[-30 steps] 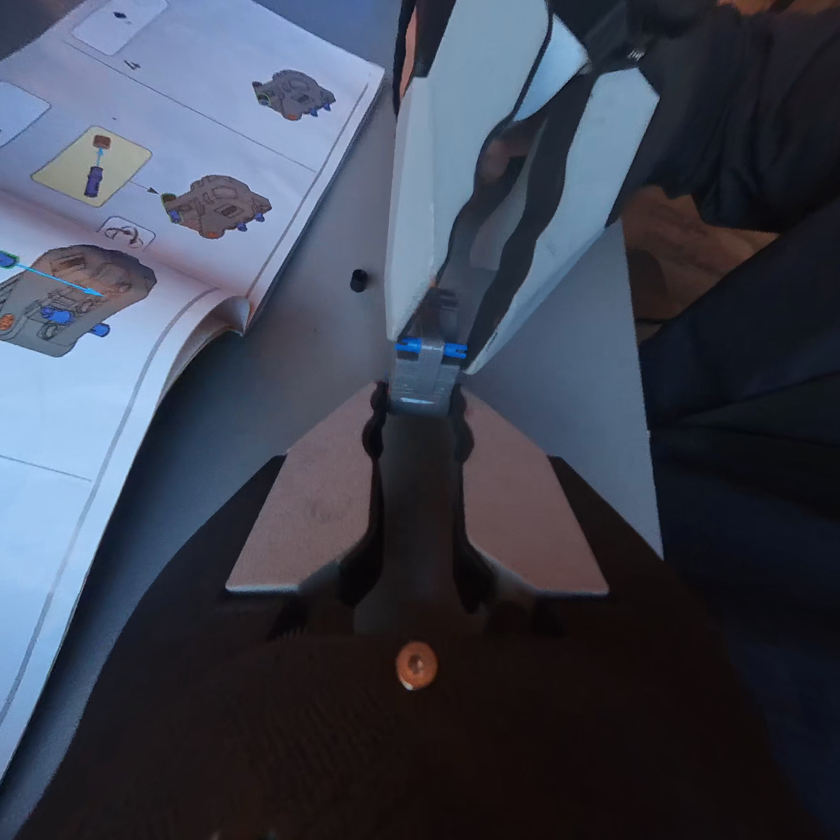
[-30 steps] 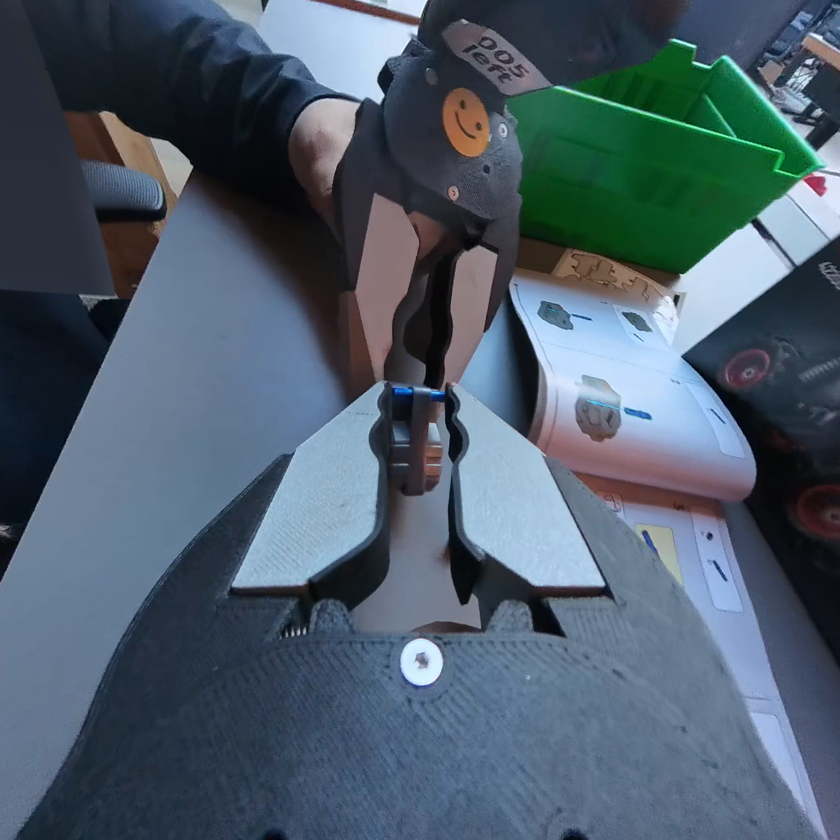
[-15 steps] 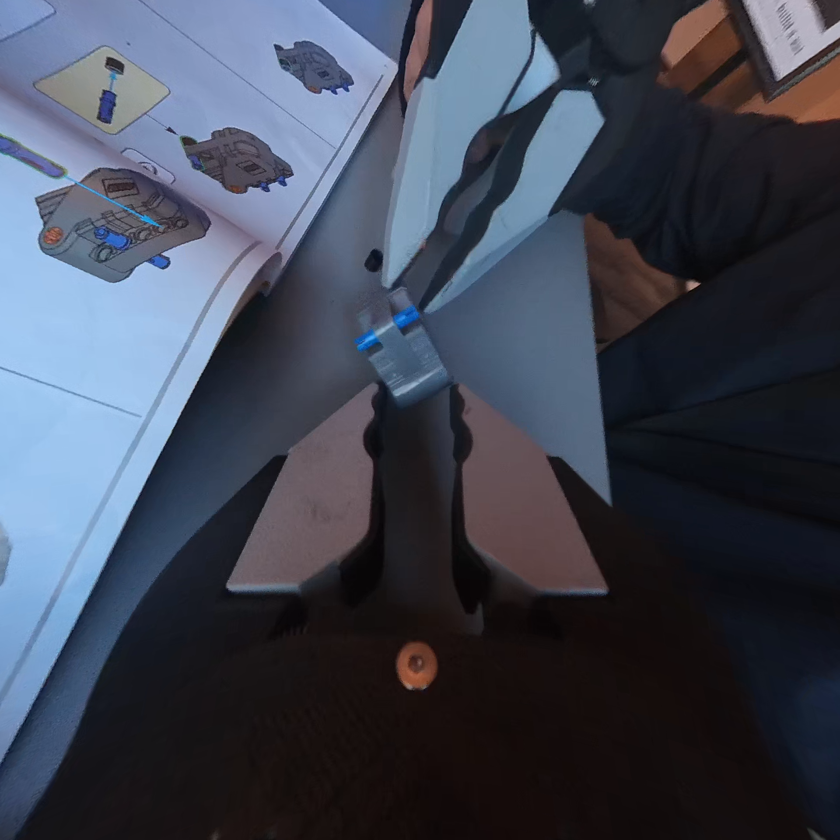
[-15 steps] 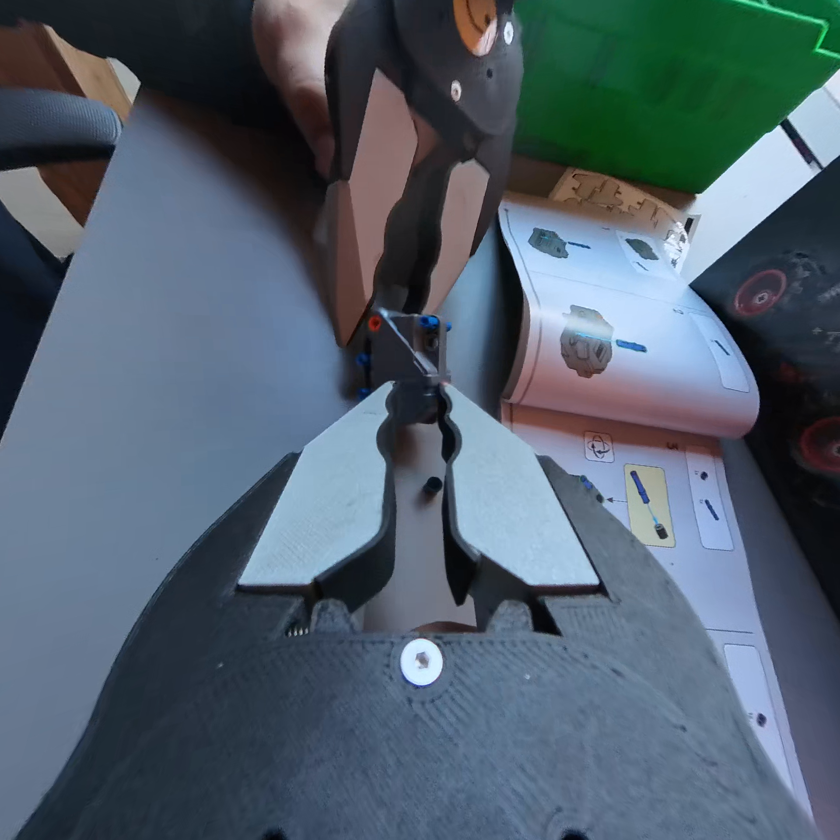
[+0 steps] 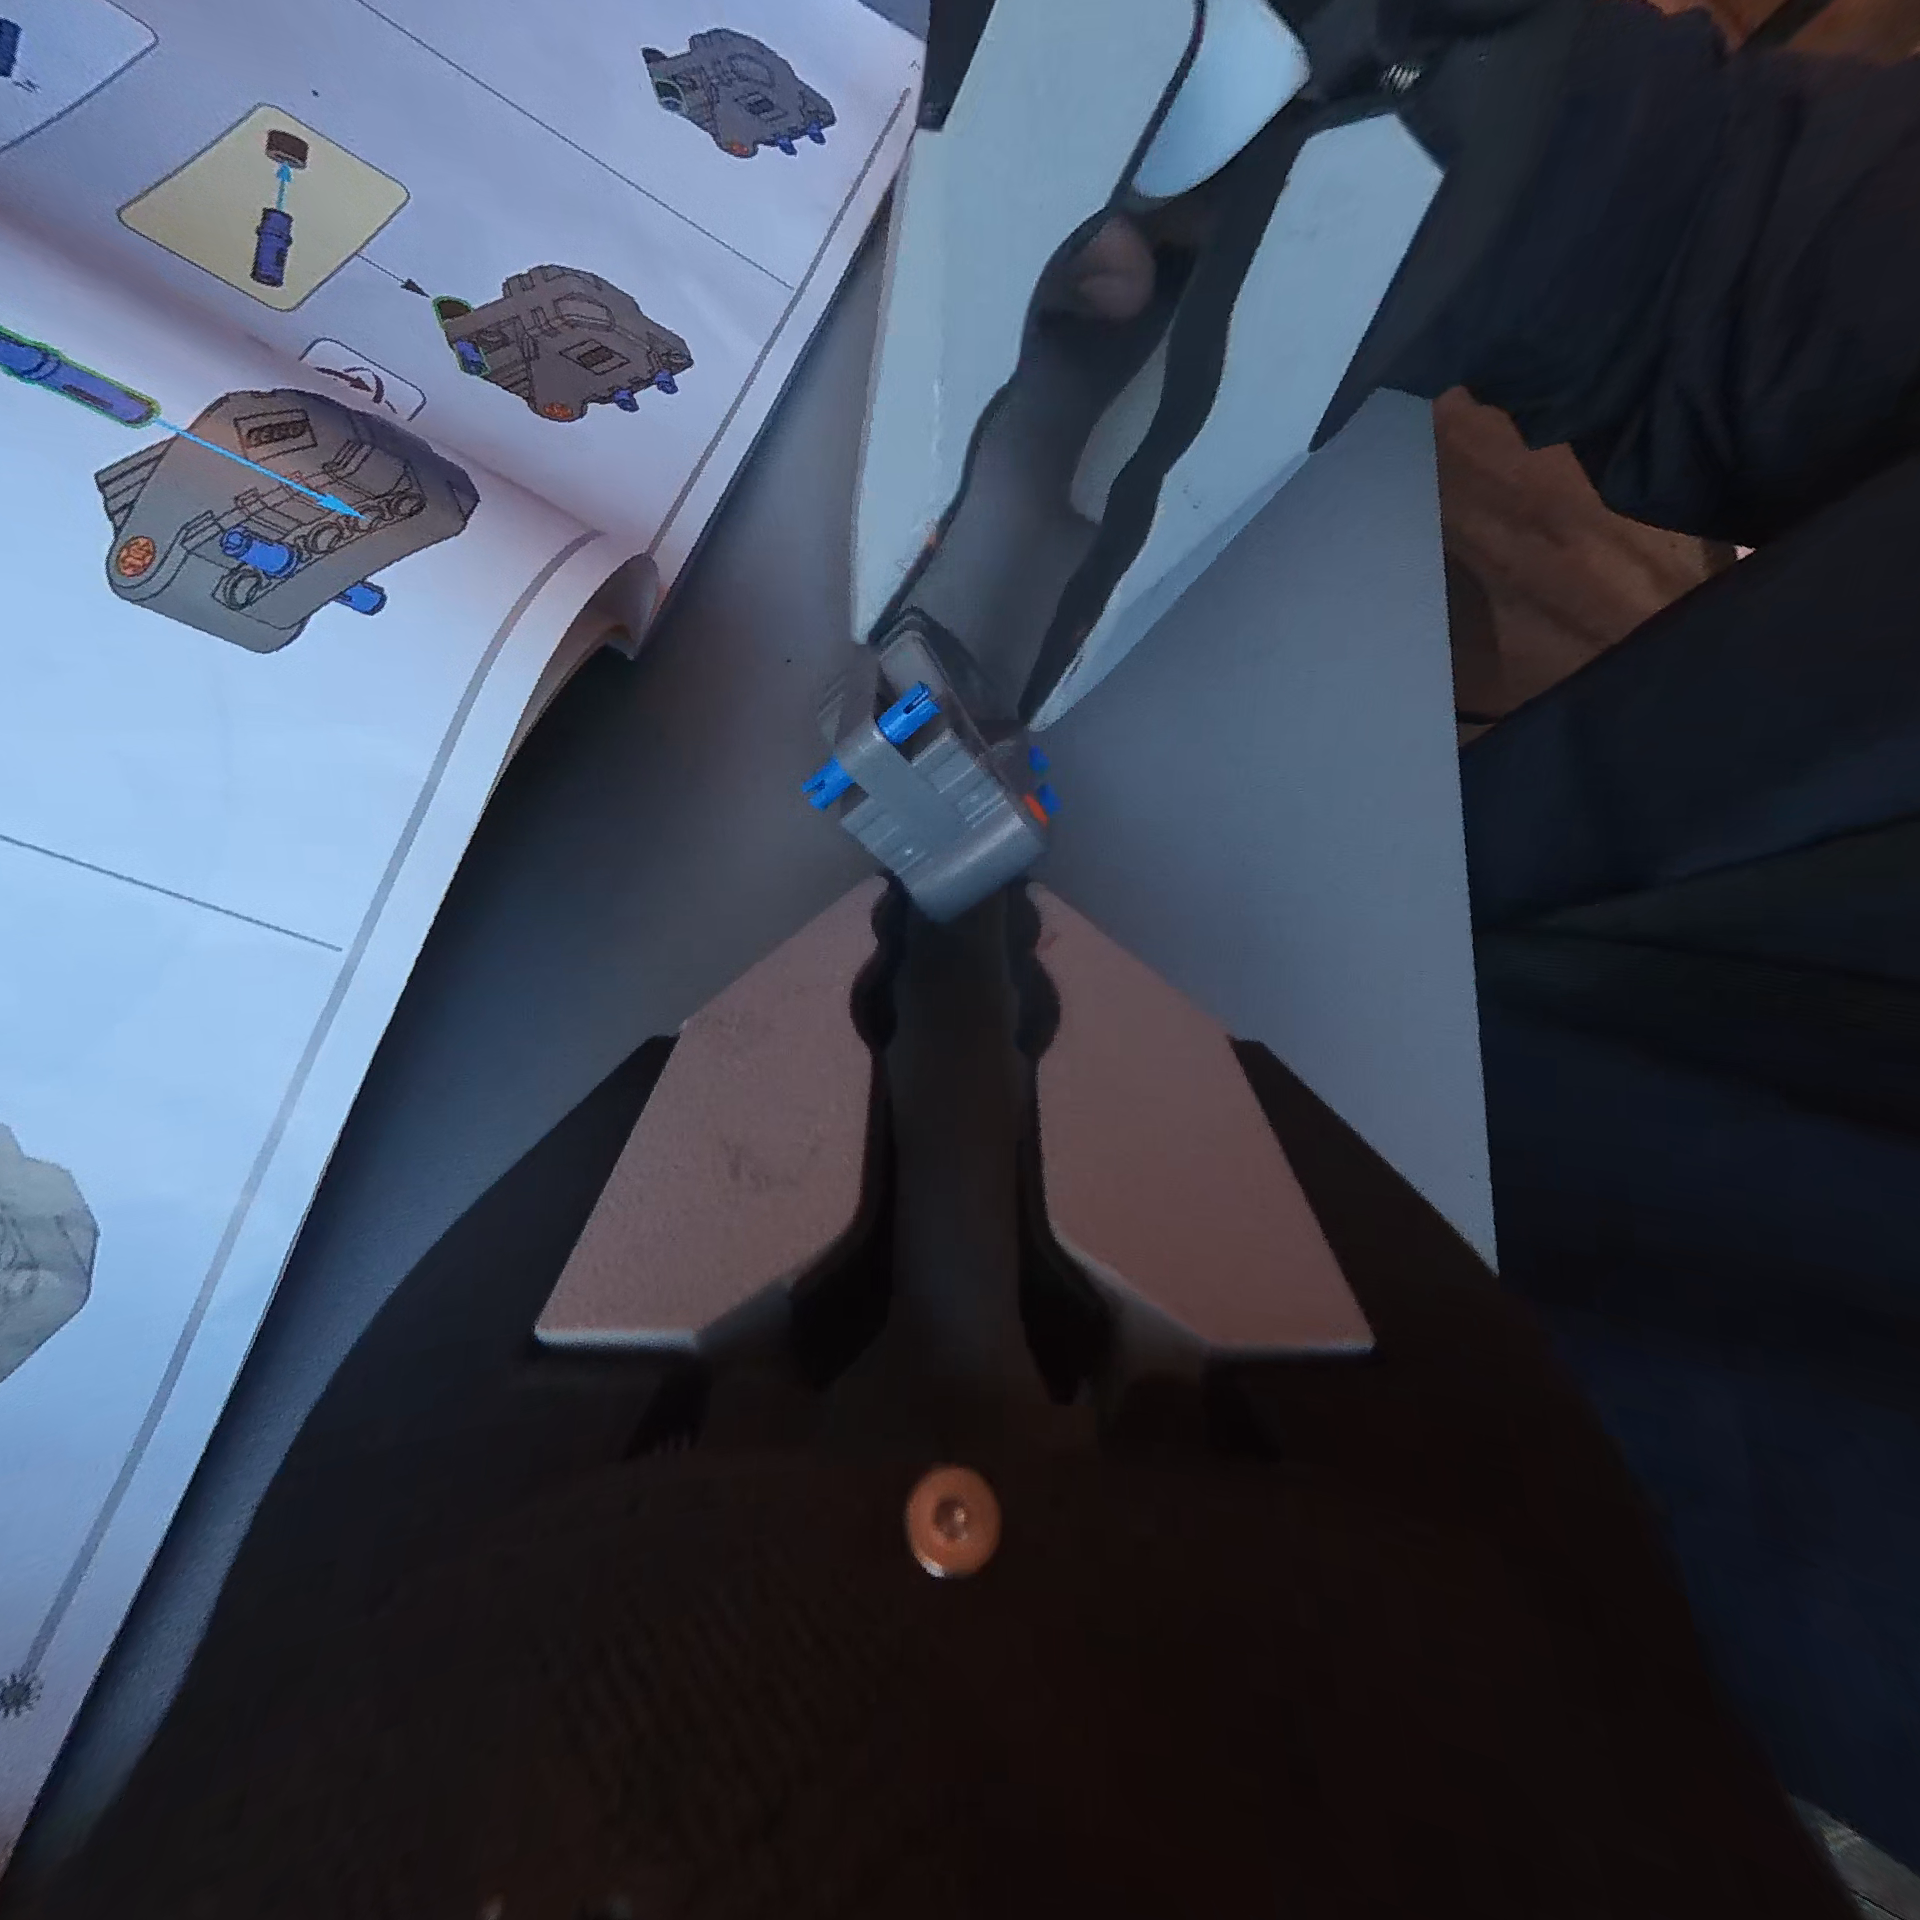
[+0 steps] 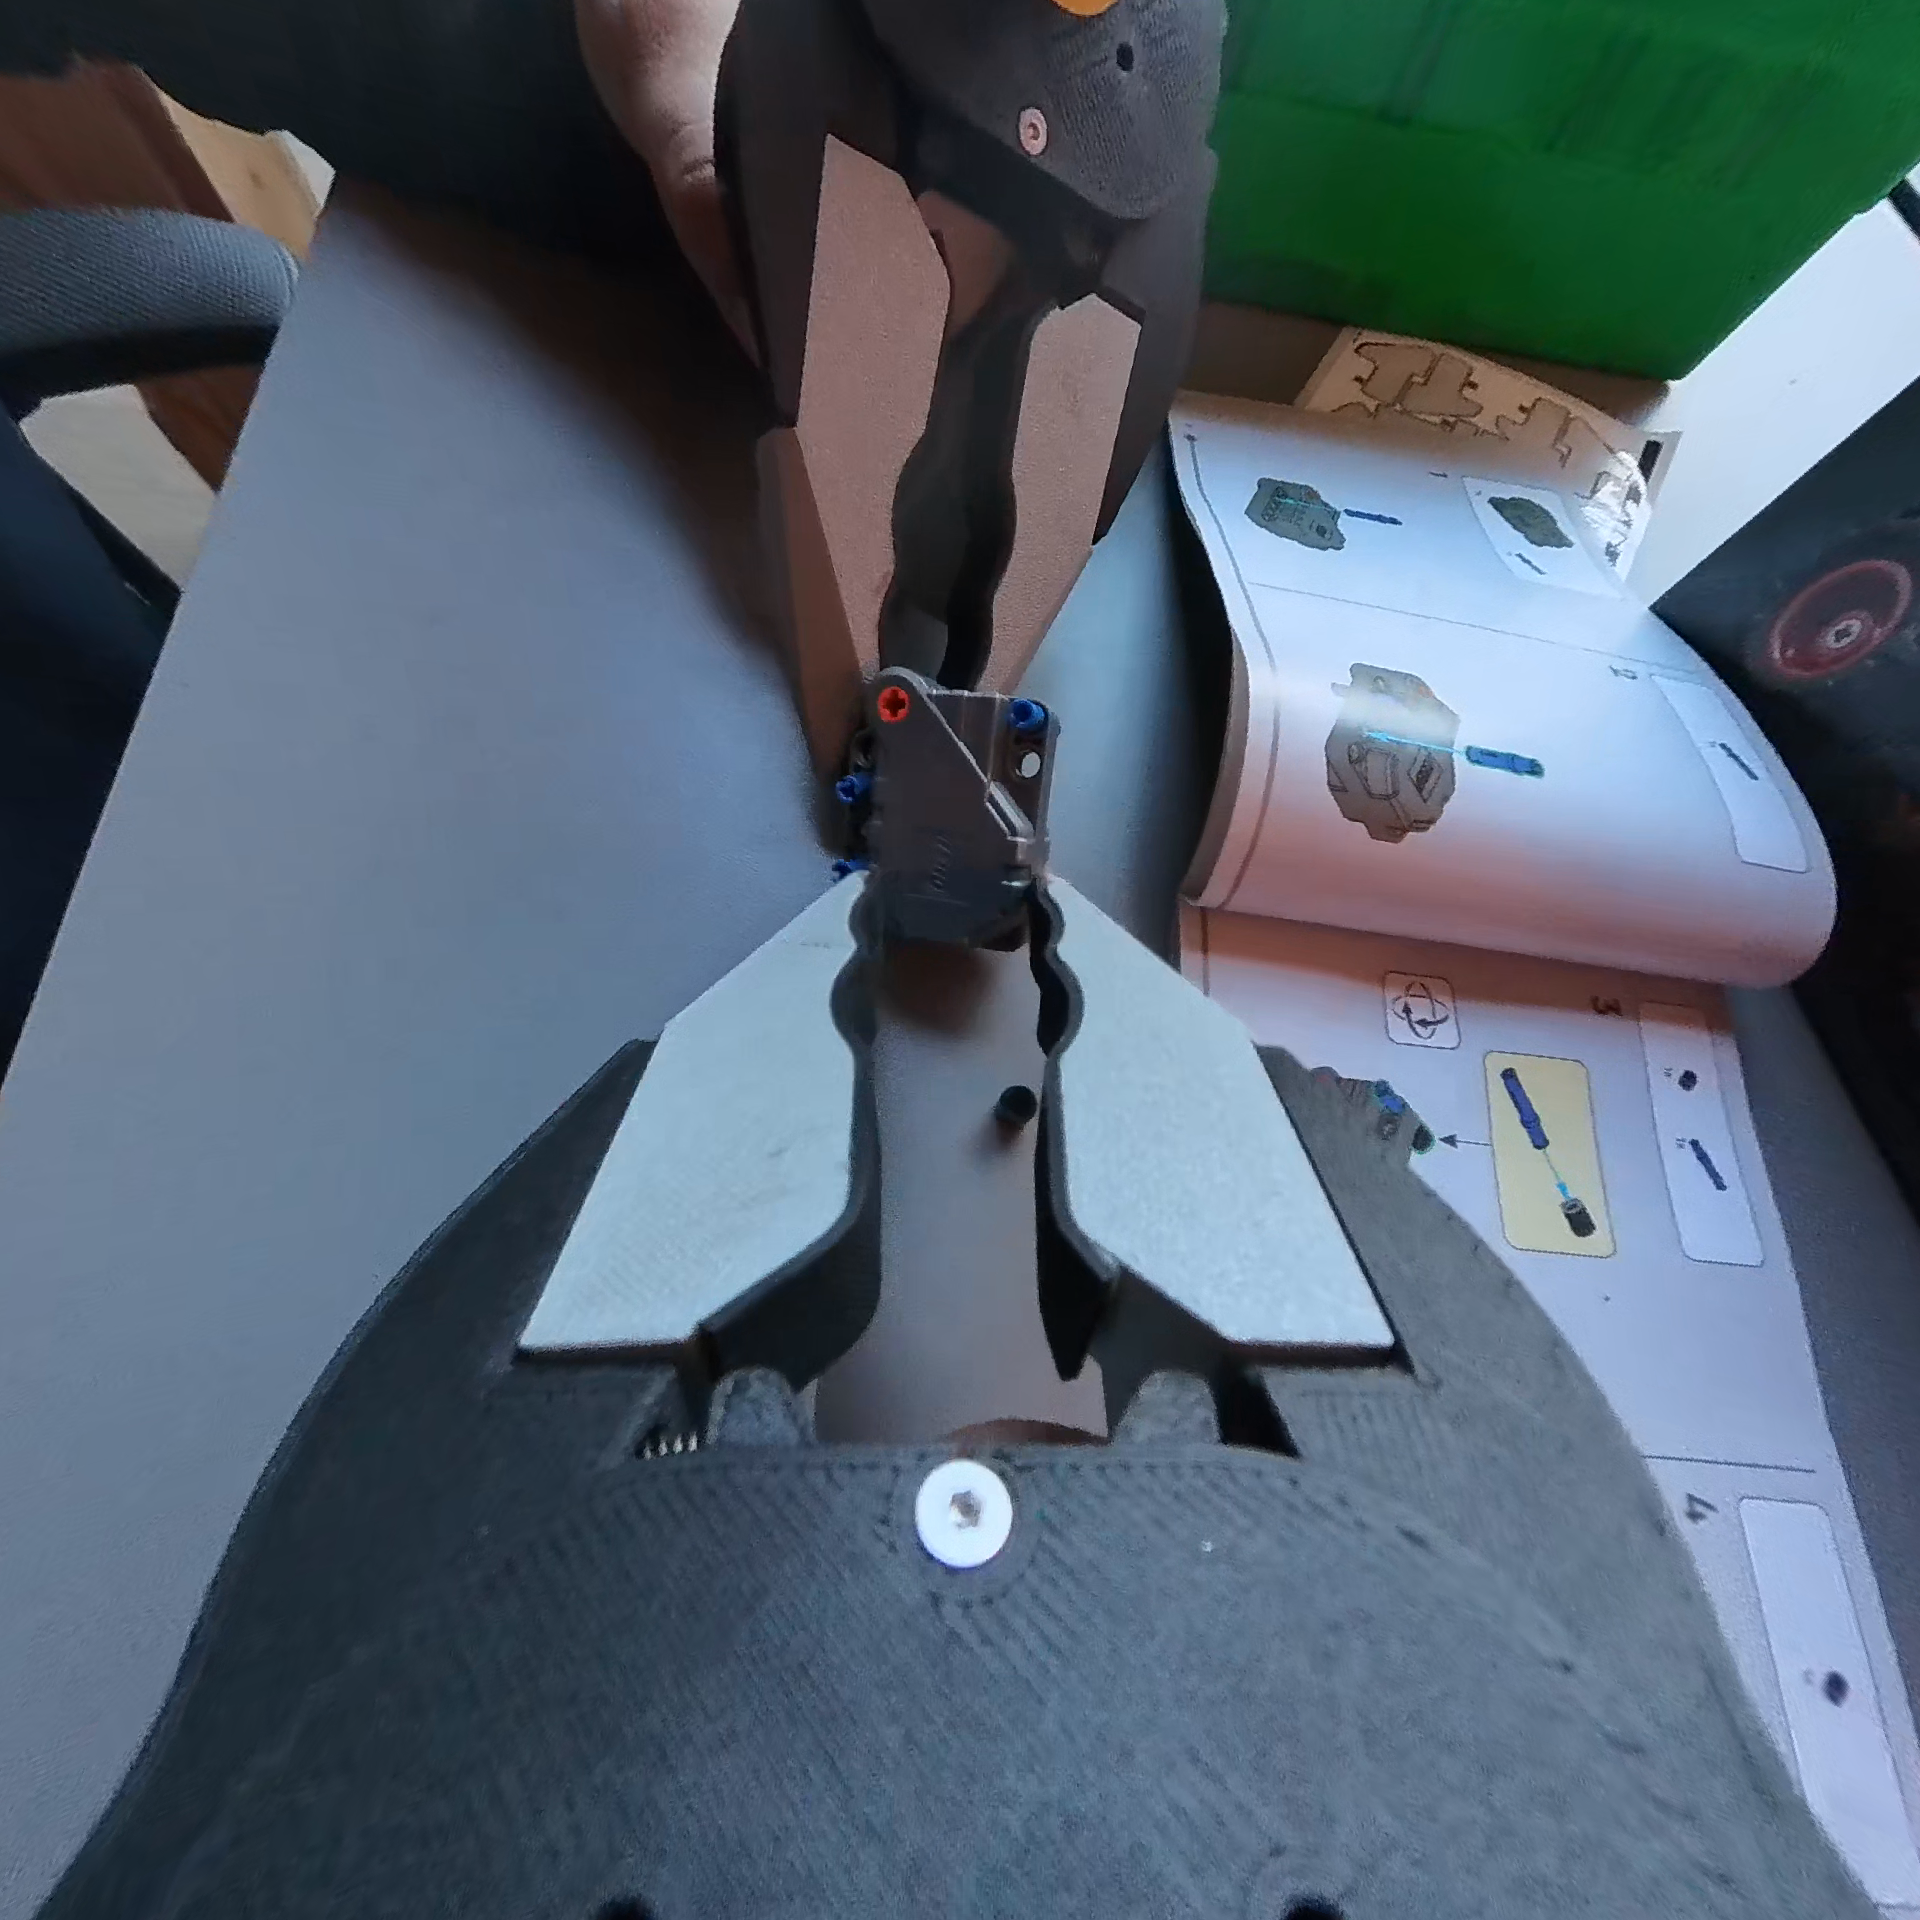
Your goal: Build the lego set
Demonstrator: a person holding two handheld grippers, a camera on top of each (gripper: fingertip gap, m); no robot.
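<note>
A: Where is the part?

B: The grey blocky lego motor unit with blue pins [image 6: 951, 821] is in the air over the grey matte tabletop [image 6: 468, 727], between the two tools. The right gripper [image 6: 948, 914] is closed on its near end. The block's long axis runs away from that gripper, toward the left gripper [image 5: 951, 904].

A: And the left one?

B: Jaws slightly parted, tips just at the block's other end [image 5: 935, 810]. I cannot tell if they touch. Right is the holder, so I judge any transfer turns on the left closing first.

A: Surroundings?

B: Open white instruction booklet [image 5: 260, 623] beside them, a small black loose piece [image 6: 1015, 1101] on the table, a green plastic bin [image 6: 1558, 177] behind.
</note>
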